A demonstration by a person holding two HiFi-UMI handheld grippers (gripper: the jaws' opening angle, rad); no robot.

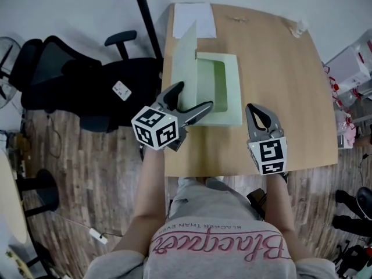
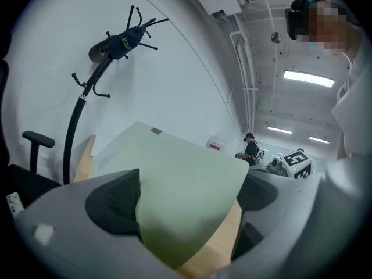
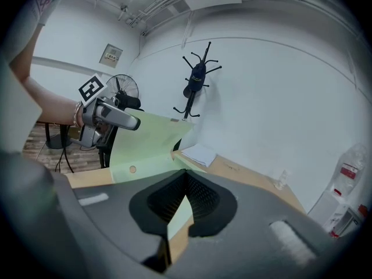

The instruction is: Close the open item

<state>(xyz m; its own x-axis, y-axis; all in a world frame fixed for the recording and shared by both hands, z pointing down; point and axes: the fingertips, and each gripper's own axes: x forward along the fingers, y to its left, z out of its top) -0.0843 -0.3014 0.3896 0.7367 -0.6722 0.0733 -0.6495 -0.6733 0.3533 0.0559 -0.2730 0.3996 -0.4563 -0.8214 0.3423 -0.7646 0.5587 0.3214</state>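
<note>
Nearest to the person, the right tongs (image 1: 251, 108) are closed with nothing in them. Their tips point past the right front corner of the pale green box (image 1: 232, 92), just beside it and not touching it. The left tongs (image 1: 196, 95) are at the left front corner of the box and are wide open. In the left gripper view the near edge of the lid (image 2: 186, 179) stands between the two pads (image 2: 116, 199). It is clear of the right pad; if the left pad touches it I cannot tell. The box lies on the wooden surface (image 1: 279, 68) with its inside open to above, and the lid stands upright along the left side of the box. Behind the box lies a white sheet of paper (image 1: 195, 19). Left of the box, on the floor, is a black office chair (image 1: 70, 74)
</note>
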